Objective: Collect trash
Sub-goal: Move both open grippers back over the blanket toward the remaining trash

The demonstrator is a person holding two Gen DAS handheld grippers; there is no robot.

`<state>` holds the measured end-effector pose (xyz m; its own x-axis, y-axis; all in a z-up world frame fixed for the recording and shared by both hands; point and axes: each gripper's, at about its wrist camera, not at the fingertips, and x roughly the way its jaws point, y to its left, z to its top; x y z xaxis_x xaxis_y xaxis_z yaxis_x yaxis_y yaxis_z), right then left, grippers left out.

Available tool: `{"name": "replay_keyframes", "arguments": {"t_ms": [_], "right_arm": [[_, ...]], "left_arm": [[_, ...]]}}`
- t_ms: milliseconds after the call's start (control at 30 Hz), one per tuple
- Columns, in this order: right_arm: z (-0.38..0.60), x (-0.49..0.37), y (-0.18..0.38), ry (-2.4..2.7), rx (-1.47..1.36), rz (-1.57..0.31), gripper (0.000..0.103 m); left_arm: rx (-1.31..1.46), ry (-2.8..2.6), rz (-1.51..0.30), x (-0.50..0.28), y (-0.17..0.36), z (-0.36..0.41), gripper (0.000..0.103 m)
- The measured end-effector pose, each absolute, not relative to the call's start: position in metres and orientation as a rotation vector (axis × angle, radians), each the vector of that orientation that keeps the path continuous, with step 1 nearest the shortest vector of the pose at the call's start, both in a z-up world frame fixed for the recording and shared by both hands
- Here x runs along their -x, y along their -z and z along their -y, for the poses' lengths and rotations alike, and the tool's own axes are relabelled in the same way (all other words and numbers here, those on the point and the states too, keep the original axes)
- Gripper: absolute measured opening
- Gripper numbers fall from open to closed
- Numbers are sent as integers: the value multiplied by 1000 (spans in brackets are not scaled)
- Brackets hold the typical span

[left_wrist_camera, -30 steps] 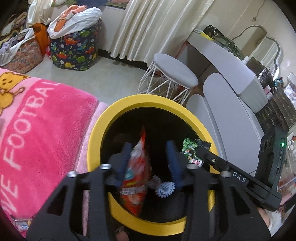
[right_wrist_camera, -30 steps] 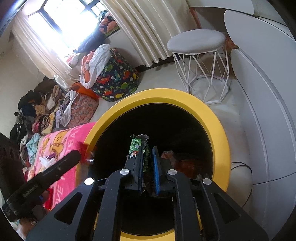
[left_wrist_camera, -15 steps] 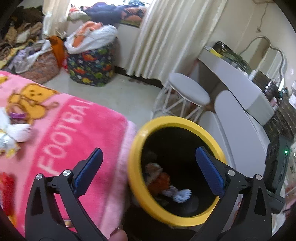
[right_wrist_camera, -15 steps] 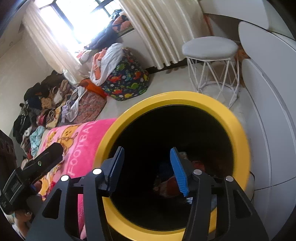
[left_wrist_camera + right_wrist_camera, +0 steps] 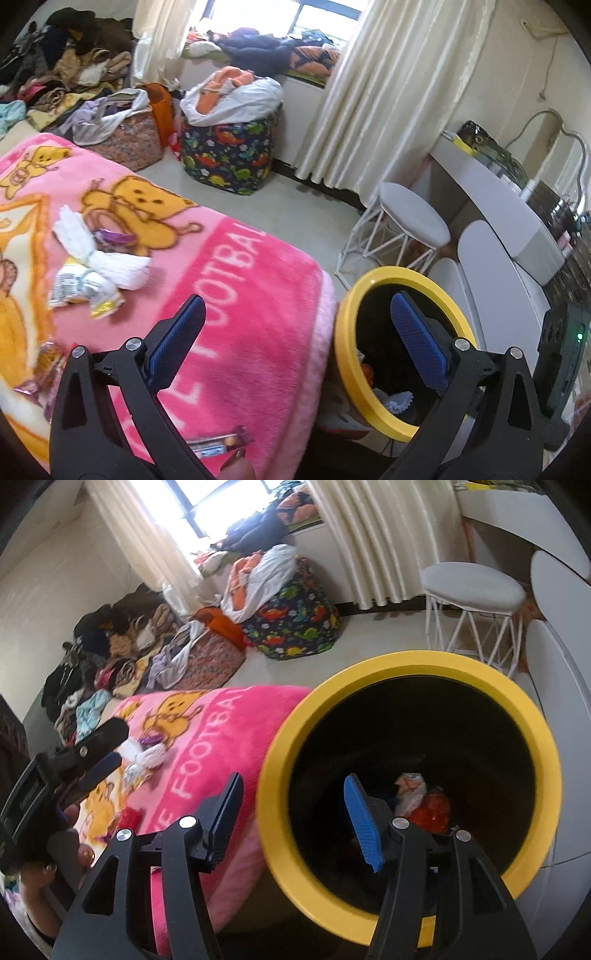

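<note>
A black bin with a yellow rim point(image 5: 345, 343) point(image 5: 413, 664) stands beside the pink blanket point(image 5: 251, 295). Red and white wrappers point(image 5: 421, 801) lie in its bottom. My left gripper point(image 5: 295, 343) is open and empty, above the blanket's edge. My right gripper point(image 5: 291, 812) is open and empty, over the bin's left rim. On the blanket lie a white tissue bundle point(image 5: 107, 258), a purple wrapper point(image 5: 110, 235), a yellow-white packet point(image 5: 85, 288) and a flat wrapper point(image 5: 218, 445) near my fingers. The left gripper also shows in the right wrist view point(image 5: 92, 760).
A white wire stool point(image 5: 410, 221) stands behind the bin, and a white desk point(image 5: 517, 221) is at the right. A dinosaur-print laundry bag point(image 5: 229, 155) and piles of clothes point(image 5: 92, 92) sit on the floor under the window.
Both grippers let go of their wrappers into the bin and opened. Both then pulled back and swung left toward the blanket.
</note>
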<state>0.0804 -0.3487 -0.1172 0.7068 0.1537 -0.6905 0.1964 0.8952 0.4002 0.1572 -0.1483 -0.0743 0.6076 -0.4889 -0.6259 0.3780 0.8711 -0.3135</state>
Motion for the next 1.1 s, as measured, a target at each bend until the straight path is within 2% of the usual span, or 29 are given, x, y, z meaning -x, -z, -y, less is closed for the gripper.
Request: {"name": "replay_keyframes", "arguments": {"t_ms": [533,1100], "right_arm": [[263,-96,116,-140,-353,-860,56],[207,-106,147,-231,-297,-980,57]], "left_arm": [[240,374,-756,-170,77,75,92],[331,260,-796,-183,97,8,92]]}}
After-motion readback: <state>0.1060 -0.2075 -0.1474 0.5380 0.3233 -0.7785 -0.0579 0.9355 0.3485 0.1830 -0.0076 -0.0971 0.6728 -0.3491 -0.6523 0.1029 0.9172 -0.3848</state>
